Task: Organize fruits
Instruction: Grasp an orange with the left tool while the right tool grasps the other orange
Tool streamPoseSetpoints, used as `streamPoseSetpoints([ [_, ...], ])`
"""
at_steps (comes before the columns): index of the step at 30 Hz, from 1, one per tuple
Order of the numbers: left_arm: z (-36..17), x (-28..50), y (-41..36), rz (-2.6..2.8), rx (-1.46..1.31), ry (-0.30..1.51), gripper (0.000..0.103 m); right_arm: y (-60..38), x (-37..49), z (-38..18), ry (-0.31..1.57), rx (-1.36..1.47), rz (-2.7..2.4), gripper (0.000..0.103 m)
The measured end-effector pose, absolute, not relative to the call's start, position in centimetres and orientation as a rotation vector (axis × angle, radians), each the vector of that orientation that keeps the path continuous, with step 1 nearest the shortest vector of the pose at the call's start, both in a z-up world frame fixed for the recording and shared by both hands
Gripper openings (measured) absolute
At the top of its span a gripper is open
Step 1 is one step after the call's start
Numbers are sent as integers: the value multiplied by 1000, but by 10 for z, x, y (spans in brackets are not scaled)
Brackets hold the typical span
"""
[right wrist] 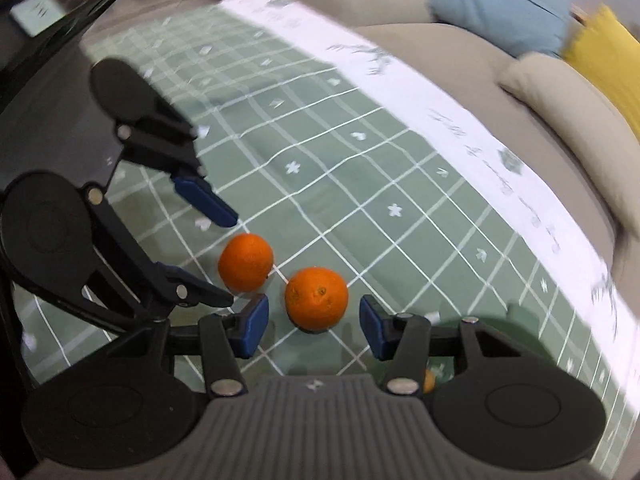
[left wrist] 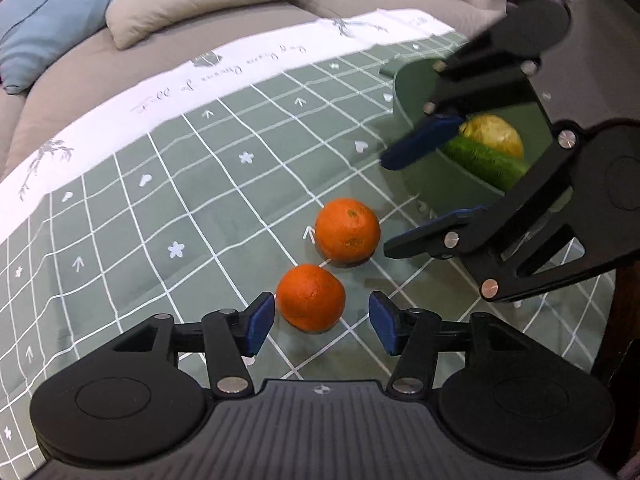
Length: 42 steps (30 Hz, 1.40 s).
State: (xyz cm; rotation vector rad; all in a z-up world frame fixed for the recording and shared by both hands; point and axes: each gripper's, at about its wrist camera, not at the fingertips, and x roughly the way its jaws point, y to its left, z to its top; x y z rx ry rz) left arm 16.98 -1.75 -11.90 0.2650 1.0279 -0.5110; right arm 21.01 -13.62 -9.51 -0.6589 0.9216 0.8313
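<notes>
On the green checked tablecloth (left wrist: 168, 200) a green basket (left wrist: 416, 92) sat far right, holding a cucumber (left wrist: 486, 160). Two oranges lay near me, just beside each other. My left gripper (left wrist: 322, 322) straddled the nearer orange (left wrist: 310, 298) with jaws apart, and my right gripper (right wrist: 314, 322) gaped around the farther orange (right wrist: 316, 298), pads not touching.

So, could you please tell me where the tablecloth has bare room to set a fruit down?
The green checked tablecloth is bare between the white lettered border and the two oranges. It is crowded around the oranges, both grippers and the green tub.
</notes>
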Motion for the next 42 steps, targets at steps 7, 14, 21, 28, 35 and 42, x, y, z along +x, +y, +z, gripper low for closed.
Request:
streamPoseSetpoints([
  [7,-131,180,-17,-500,262,1037,64,-128,231,-118,982,-721,883,47],
  [14,-136,187,-19,-495,237,1065,62,-125,241,-125,1015,-703,900,49],
  [21,-139,186,-19,-489,230,1078,49,-117,240,-133,1044,-752,922,48],
  [28,-139,188,-20,-463,205,1089,48,-109,249,-143,1098,-739,890,46],
  [35,-138,188,-17,-445,177,1098,47,-102,248,-147,1122,-745,842,42],
  [42,-129,176,-7,-379,163,1101,46,-97,238,-139,1116,-697,797,40],
])
